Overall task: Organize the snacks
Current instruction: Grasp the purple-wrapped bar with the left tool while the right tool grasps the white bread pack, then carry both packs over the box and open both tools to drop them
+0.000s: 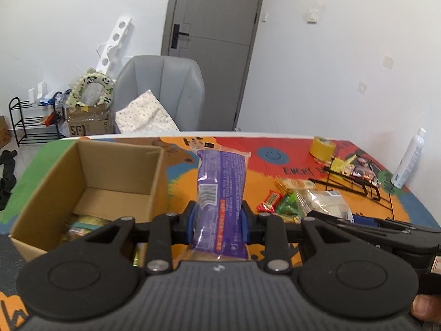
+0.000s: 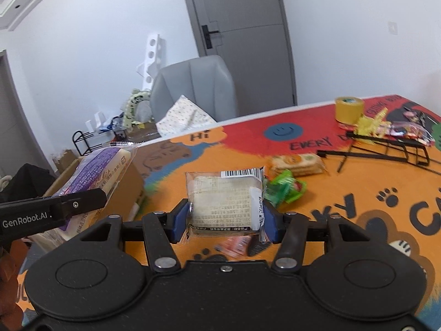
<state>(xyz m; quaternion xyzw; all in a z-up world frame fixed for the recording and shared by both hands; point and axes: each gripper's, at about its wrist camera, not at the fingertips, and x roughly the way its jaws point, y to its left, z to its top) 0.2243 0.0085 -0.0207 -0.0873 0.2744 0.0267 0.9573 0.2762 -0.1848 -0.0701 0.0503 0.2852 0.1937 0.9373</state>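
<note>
purple film crinkles in the left gripper (image 1: 219,218), whose jaws pinch one purple pack (image 1: 220,193) low, held upright just beside the box (image 1: 118,165). the right gripper (image 2: 226,218) jaws clamp one pale pack (image 2: 224,201) by its sides above the table (image 2: 358,207). both look light, soft and slippery; about three loose snacks (image 2: 286,184) lie on the table.

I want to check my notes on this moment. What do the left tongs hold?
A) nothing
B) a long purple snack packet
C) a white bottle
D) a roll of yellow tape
B: the left tongs are shut on the purple snack packet, beside the cardboard box; the yellow tape roll stands far off on the table.
</note>
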